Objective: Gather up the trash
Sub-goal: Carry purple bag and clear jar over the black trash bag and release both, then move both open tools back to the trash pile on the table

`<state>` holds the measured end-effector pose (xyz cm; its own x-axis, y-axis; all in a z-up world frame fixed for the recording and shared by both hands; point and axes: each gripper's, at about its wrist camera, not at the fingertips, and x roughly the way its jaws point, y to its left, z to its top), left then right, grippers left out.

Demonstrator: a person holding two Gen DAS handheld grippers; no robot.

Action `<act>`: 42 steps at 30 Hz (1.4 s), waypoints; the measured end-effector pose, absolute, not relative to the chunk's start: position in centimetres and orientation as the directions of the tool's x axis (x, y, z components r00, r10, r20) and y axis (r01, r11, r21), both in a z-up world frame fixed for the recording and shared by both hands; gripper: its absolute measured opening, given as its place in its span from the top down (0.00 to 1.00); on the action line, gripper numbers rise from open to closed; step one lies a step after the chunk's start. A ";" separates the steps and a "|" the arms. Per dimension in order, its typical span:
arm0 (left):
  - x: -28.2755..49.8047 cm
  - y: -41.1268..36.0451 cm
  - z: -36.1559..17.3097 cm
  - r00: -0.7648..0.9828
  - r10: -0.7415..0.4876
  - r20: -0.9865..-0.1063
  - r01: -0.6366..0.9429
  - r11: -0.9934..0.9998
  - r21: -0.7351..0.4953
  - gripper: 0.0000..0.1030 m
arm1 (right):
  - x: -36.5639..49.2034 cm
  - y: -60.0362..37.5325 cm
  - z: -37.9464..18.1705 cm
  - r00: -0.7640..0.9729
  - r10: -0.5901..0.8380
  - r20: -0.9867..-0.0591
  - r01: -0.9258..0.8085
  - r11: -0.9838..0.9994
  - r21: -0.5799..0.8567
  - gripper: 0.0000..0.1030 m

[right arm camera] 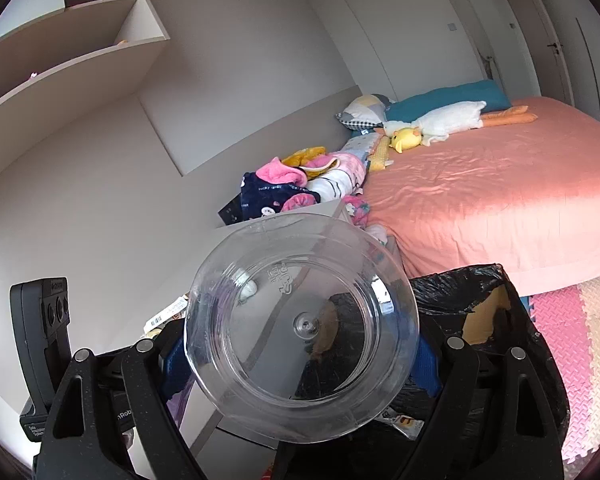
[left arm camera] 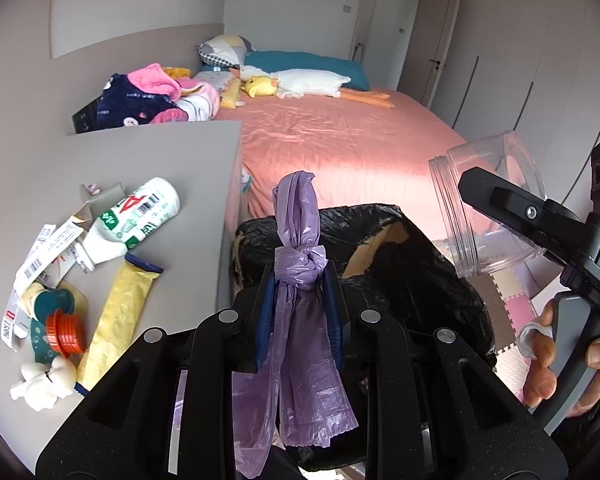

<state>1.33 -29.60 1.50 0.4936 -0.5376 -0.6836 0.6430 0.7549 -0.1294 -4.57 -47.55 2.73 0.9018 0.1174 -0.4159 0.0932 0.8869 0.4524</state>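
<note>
My left gripper is shut on a knotted purple plastic bag, whose tail hangs down over the black-lined trash bin. A clear plastic jar sits between the wide-set blue pads of my right gripper, its base toward the camera, above the bin. In the left wrist view the same jar hangs at the right, mouth tilted down toward the bin, and a hand grips the handle. Trash lies on the grey cabinet top: a white squeezed bottle, a yellow wrapper, an orange cap, paper labels.
A bed with a pink cover stands behind the bin, with plush toys, pillows and a heap of clothes at its head. Pink and beige foam floor mats lie right of the bin. Grey wall shelves are up left.
</note>
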 end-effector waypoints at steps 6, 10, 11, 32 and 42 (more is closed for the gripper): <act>0.8 -31.1 0.1 0.386 -0.619 -0.684 0.718 0.667 -0.199 0.06 | -4.6 -49.2 2.4 0.882 -0.053 -0.469 0.256 0.889 0.380 0.05; 0.5 -30.9 -0.4 0.417 -0.582 -0.698 0.715 0.684 -0.143 0.06 | -4.3 -49.8 1.9 0.876 -0.055 -0.478 0.265 0.885 0.383 0.04; 0.6 -30.7 -0.4 0.428 -0.573 -0.699 0.708 0.694 -0.135 0.06 | -4.3 -49.8 1.9 0.878 -0.048 -0.477 0.260 0.884 0.390 0.04; 1.7 -21.7 -0.8 0.531 -0.446 -0.720 0.604 0.796 -0.047 0.06 | -0.6 -41.9 0.5 0.842 0.122 -0.525 0.108 0.916 0.386 0.04; 2.2 -16.4 -1.8 0.555 -0.390 -0.735 0.557 0.831 -0.021 0.06 | 1.4 -36.6 -0.5 0.796 0.220 -0.564 0.025 0.919 0.394 0.04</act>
